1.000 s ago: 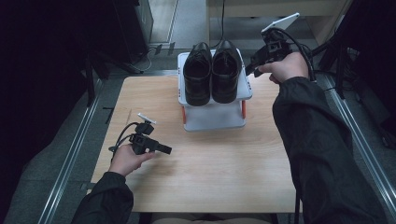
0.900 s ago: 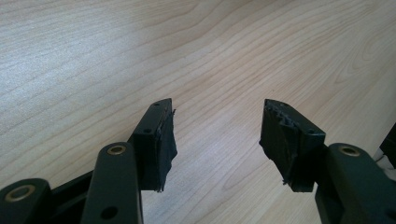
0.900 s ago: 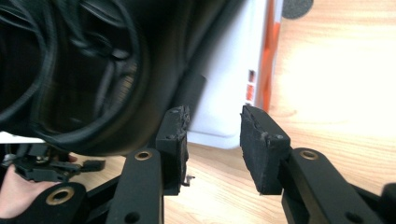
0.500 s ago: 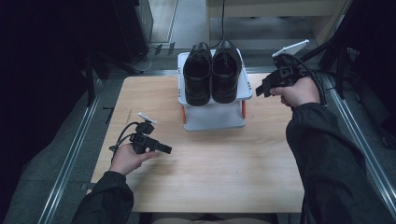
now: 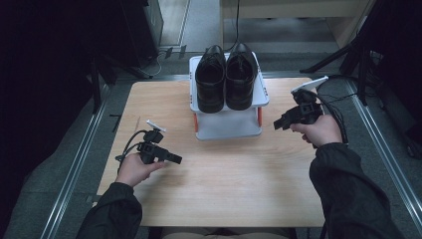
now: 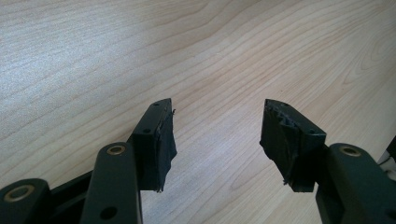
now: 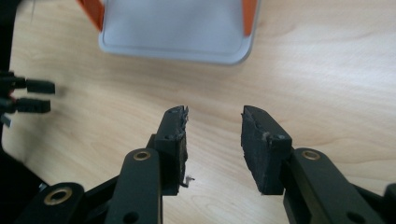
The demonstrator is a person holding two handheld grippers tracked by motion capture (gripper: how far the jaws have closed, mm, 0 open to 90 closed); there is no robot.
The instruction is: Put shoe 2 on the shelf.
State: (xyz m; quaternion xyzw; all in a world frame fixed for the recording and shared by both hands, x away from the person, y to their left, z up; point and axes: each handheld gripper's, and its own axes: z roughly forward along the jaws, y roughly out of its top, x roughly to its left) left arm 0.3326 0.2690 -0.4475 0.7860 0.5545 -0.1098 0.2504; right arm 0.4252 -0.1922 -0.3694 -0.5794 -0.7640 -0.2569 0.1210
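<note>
Shoes (image 5: 225,74) paired on white rack (image 5: 229,124), wooden table (image 5: 219,184)

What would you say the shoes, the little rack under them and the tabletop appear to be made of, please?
Shoes: probably black leather or a lookalike, smooth with a dull sheen. Rack: likely plastic, matte pale grey shelves with rounded corners on orange posts. Tabletop: light wood or wood-look laminate, visible grain lines, matte.

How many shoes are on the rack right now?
2: left shoe and right shoe stand side by side, touching, on the rack's top shelf. The lower shelf's back is hidden.
</note>
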